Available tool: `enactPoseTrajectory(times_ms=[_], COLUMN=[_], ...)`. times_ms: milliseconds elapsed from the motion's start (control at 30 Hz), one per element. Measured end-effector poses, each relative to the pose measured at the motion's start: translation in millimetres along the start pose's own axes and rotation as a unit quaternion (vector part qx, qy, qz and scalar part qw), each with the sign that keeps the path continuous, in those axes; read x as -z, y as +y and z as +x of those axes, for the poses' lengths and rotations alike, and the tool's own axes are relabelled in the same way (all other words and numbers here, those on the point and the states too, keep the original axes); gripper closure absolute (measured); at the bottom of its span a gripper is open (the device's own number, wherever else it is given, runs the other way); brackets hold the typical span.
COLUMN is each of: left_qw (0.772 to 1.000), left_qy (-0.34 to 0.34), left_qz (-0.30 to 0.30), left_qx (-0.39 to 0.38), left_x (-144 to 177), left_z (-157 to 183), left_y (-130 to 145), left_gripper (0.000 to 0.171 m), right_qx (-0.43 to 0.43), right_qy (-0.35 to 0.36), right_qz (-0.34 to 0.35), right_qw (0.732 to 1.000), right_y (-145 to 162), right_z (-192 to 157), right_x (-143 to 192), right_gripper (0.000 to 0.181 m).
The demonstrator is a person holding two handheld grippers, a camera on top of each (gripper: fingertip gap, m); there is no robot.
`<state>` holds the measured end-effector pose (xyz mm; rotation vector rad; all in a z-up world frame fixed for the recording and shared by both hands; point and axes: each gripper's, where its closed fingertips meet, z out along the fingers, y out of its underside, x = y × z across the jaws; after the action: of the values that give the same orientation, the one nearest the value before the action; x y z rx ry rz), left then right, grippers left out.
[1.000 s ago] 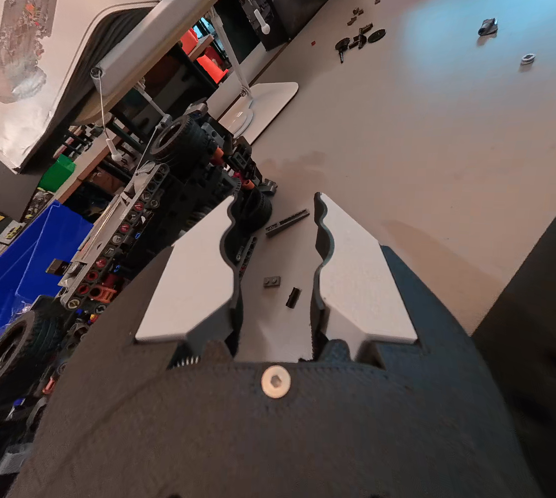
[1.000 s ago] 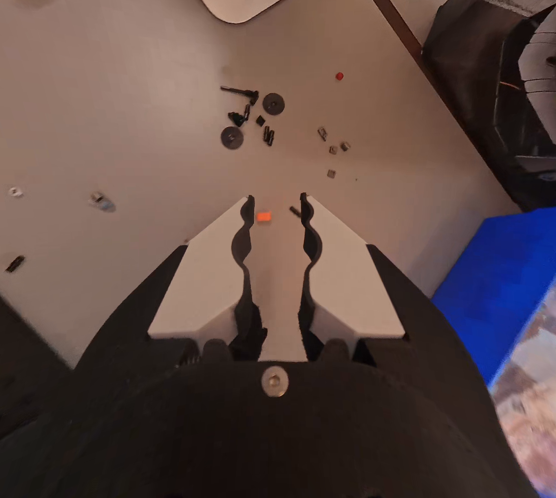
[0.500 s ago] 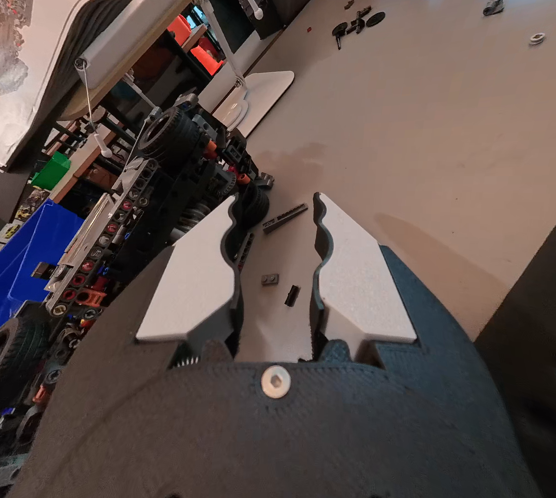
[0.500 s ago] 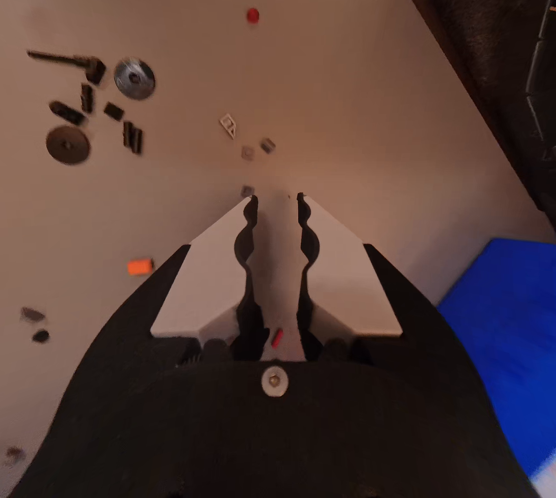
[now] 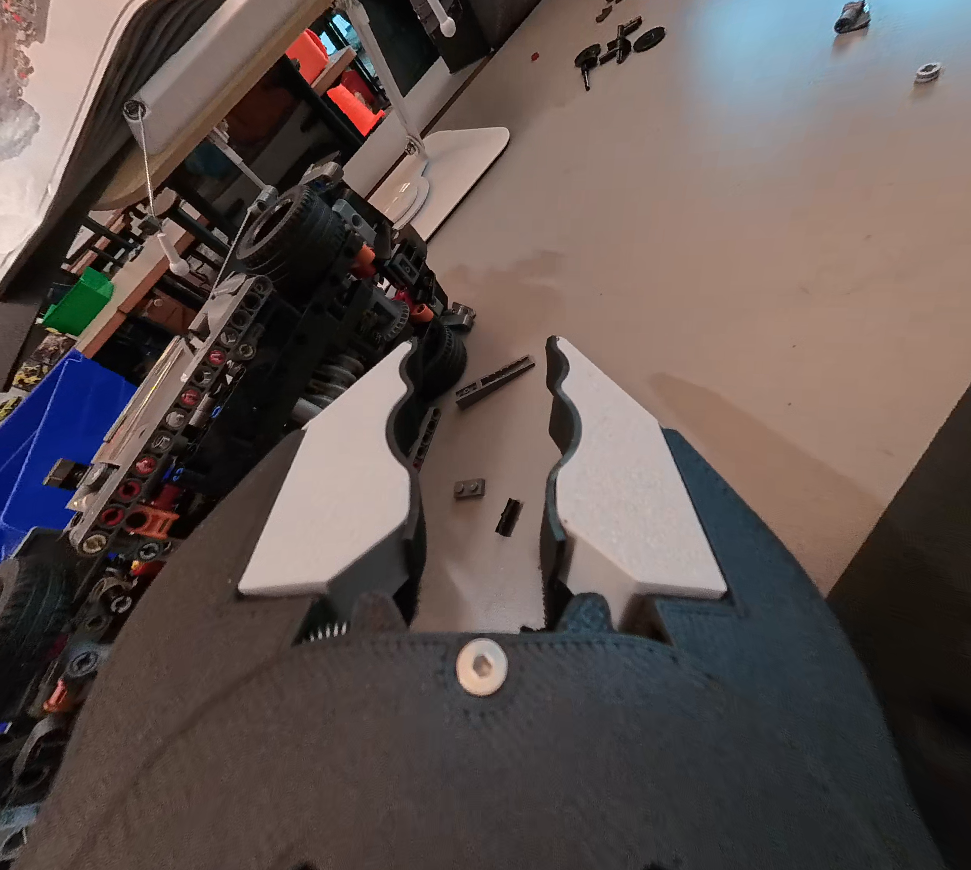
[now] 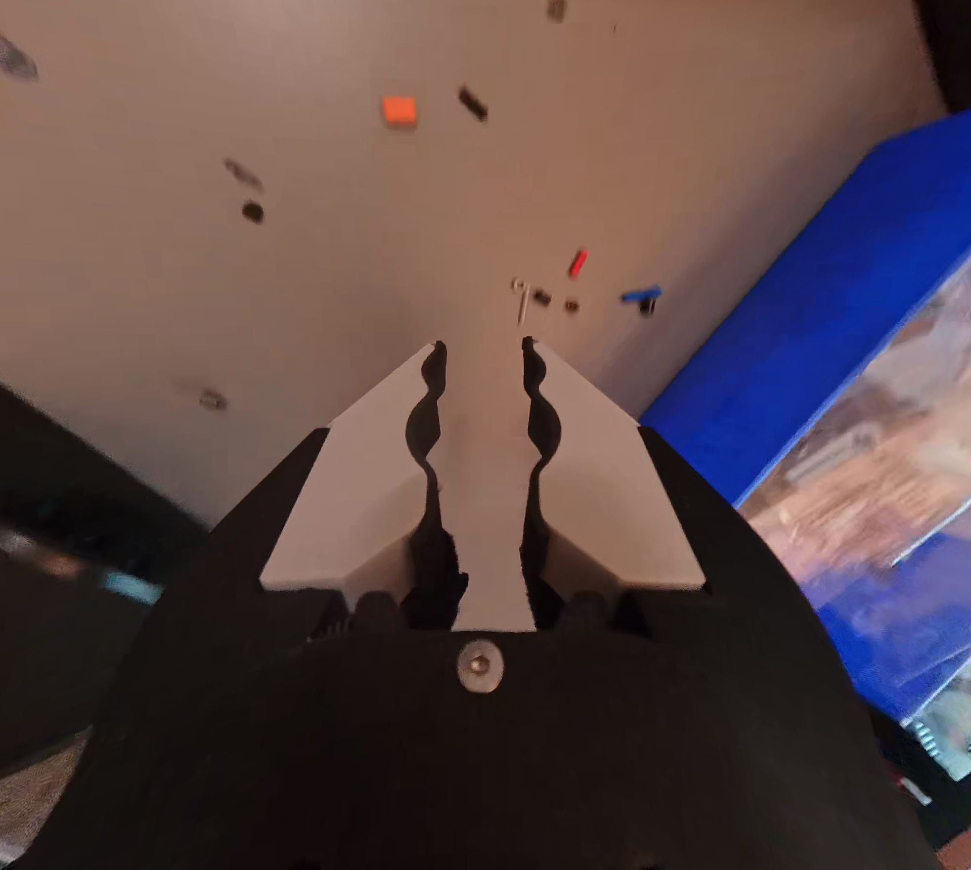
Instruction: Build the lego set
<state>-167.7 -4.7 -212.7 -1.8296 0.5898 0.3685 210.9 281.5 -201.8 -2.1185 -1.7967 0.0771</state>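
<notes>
A half-built dark lego vehicle (image 5: pixel 294 345) with black tyres and a grey beam lies at the left of the left wrist view. My left gripper (image 5: pixel 479 345) is open and empty over the table, just right of the vehicle. Between its fingers lie a long dark plate (image 5: pixel 494 381), a small grey plate (image 5: pixel 469 488) and a small black piece (image 5: pixel 508 517). My right gripper (image 6: pixel 481 344) is open and empty above the table. Ahead of it lie an orange piece (image 6: pixel 399 111), a red pin (image 6: pixel 577 262), a blue piece (image 6: pixel 640 295) and a white piece (image 6: pixel 521 299).
A white stand base (image 5: pixel 452 161) holding an open instruction book (image 5: pixel 105 30) stands behind the vehicle. Several loose black parts (image 5: pixel 620 48) lie farther off. A blue bin (image 6: pixel 819 319) sits right of the right gripper, another blue bin (image 5: pixel 47 429) left of the vehicle. Across from one pair of fingers to the other is roughly 50 cm.
The right gripper has swung back and to the right over the table, so the orange piece and new small parts now lie ahead. The left gripper has barely moved. Both stay open.
</notes>
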Motion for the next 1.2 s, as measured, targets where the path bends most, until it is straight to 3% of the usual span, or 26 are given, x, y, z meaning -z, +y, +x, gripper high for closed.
enactPoseTrajectory(times_ms=[67, 133, 267, 567, 1000, 1200], left_qw=[1.0, 1.0, 1.0, 1.0, 1.0, 1.0], left_qy=[-0.001, 0.001, 0.005, -0.007, -0.002, -0.002], left_qz=[-0.001, 0.001, -0.005, -0.016, -0.02, -0.02], left_qx=[-0.001, 0.0, -0.007, -0.011, -0.011, -0.011], left_x=[0, 0, -3, -2, -4, -4], left_z=[0, 0, 3, 0, 1, 1], left_y=[0, -1, 0, 4, 5, 6], left_gripper=[0.127, 0.127, 0.127, 0.127, 0.127, 0.126], right_qx=[-0.026, -0.048, -0.039, -0.056, -0.131, -0.114], right_qy=[-0.003, -0.01, 0.004, 0.041, -0.025, -0.029], right_qz=[0.001, 0.037, 0.119, 0.12, 0.153, 0.169], right_qw=[1.0, 0.998, 0.992, 0.99, 0.979, 0.979], right_y=[28, 38, 14, -2, -3, -7], right_z=[-6, -11, -13, 7, 11, 5], right_x=[3, 2, -17, -71, -85, -85], right_gripper=[0.154, 0.155, 0.155, 0.156, 0.158, 0.166])
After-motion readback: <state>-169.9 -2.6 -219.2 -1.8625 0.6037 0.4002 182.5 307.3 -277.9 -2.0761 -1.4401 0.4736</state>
